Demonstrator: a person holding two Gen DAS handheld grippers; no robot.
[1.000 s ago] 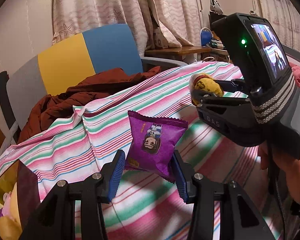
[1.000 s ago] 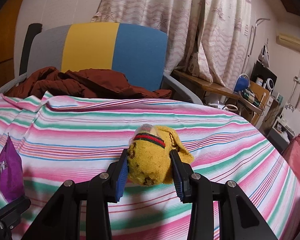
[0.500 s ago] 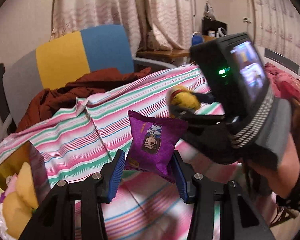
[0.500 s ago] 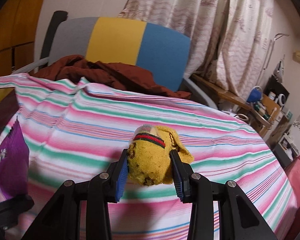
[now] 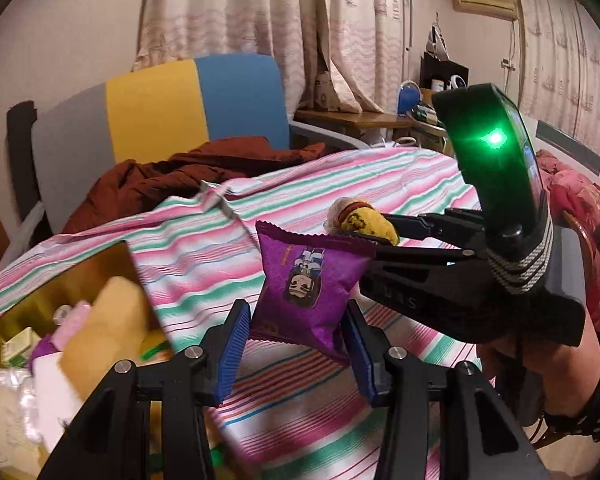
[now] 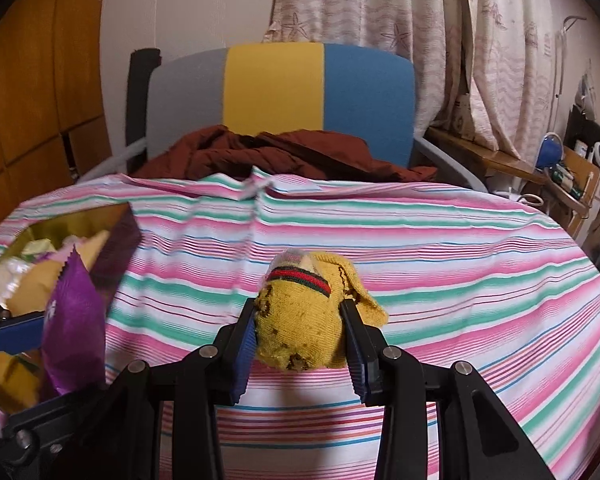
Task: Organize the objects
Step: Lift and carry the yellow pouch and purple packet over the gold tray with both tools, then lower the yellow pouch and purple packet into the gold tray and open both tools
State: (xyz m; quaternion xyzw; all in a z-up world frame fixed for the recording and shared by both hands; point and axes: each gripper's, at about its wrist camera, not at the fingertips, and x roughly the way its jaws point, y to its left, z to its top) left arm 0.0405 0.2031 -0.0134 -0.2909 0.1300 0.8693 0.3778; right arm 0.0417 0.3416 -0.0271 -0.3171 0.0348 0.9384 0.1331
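**Two items in the air, box already part full**

Striped pink-and-green cloth (image 6: 420,248) covers the table, with a colour-block chair (image 6: 280,92) behind. Left gripper (image 5: 296,344) is clamped on a purple snack packet (image 5: 304,284); right gripper (image 6: 300,340) squeezes a rolled yellow sock (image 6: 300,320). Both are held above the cloth. An open box (image 5: 112,256) at the left already holds assorted items. Judging by this, sorting is under way, with both held items not yet put away.

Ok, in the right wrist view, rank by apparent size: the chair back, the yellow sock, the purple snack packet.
1. Chair back, largest, though farthest away.
2 and 3. Yellow sock and purple snack packet look alike; the packet is edge-on and partly hidden, so no ranking.
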